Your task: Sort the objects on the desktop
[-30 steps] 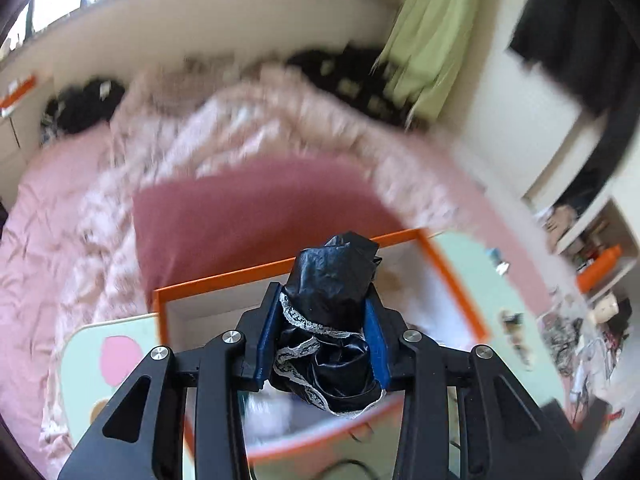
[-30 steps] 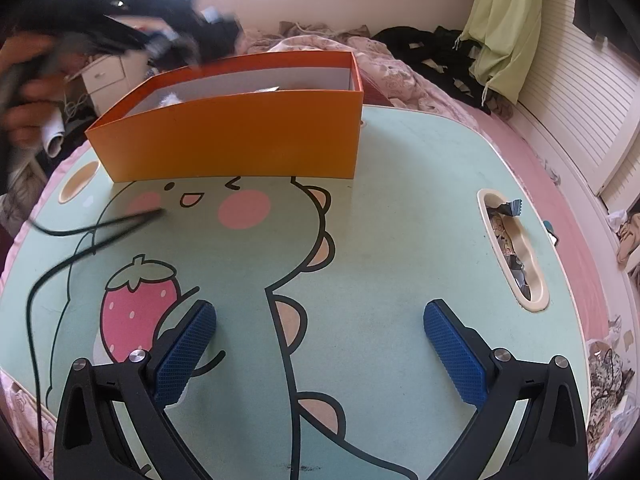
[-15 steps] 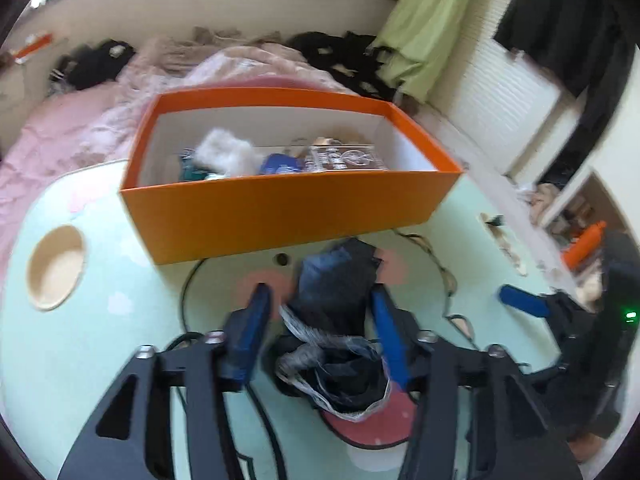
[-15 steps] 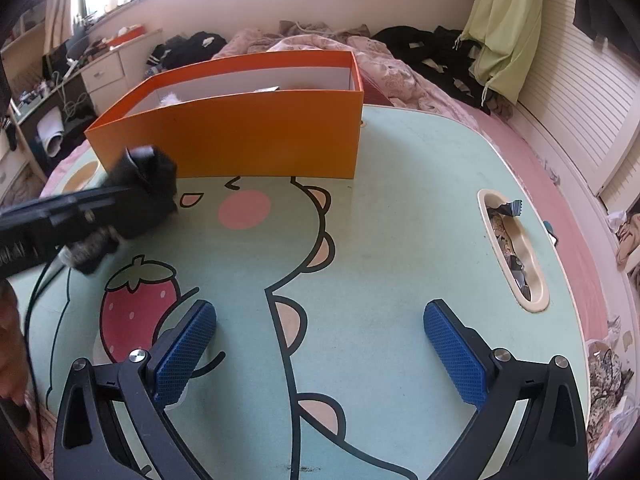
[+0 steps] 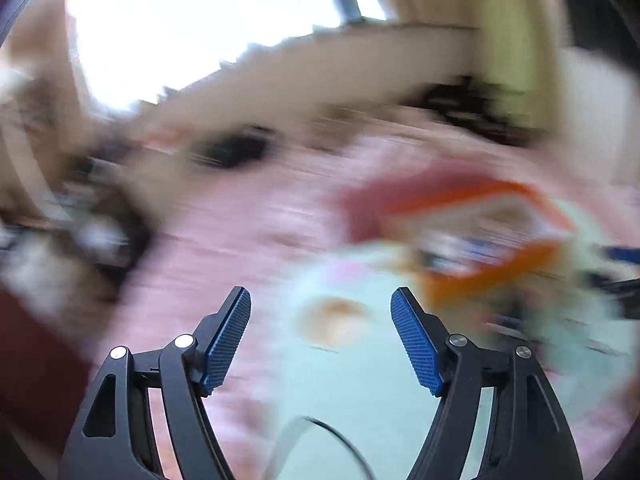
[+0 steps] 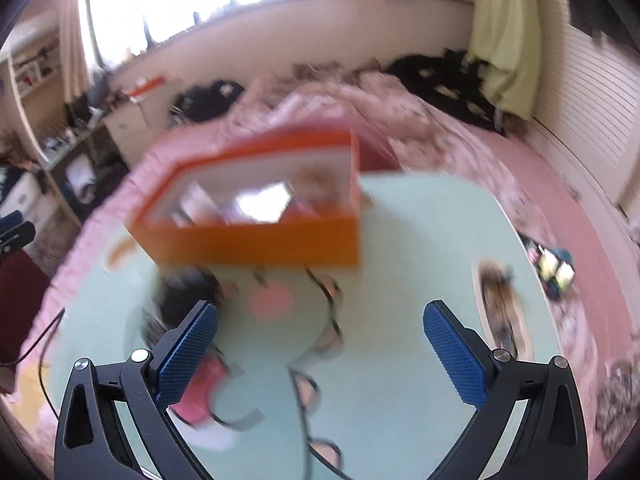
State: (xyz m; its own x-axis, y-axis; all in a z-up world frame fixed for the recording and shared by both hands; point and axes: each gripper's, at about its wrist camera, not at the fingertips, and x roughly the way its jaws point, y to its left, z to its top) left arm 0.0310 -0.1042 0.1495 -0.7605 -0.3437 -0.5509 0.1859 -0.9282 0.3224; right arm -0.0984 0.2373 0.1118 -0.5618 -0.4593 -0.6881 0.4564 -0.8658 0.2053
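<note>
In the left wrist view, everything was very blurry. The left claw (image 5: 320, 336) had nothing between its blue pads (image 5: 226, 340), and its jaws were opening wider. Past the claw lay the pale green bench (image 5: 360, 392) with a thin black cable (image 5: 340, 440) curling on it. A round tan dip (image 5: 334, 318) sat in the bench top between the two pads. The orange box (image 5: 492, 240) showed at the right, near the far edge of the bench, with blurry things inside that could not be told apart. Behind it was a bed with a pink blanket (image 5: 224, 232). In the right wrist view, the right claw (image 6: 320, 356) was spread wide and held nothing. It hung above the bench (image 6: 400, 360), which had a cartoon picture with a pink cheek spot (image 6: 272, 300) and a strawberry. The orange box (image 6: 256, 240) stood at the far side of the bench, open at the top, with mixed things in it. A dark crumpled bundle (image 6: 188, 296) lay on the bench just in front of the box, by the left pad. It was too blurry to tell more. A long oval dip (image 6: 500, 312) sat at the right of the bench.
</note>
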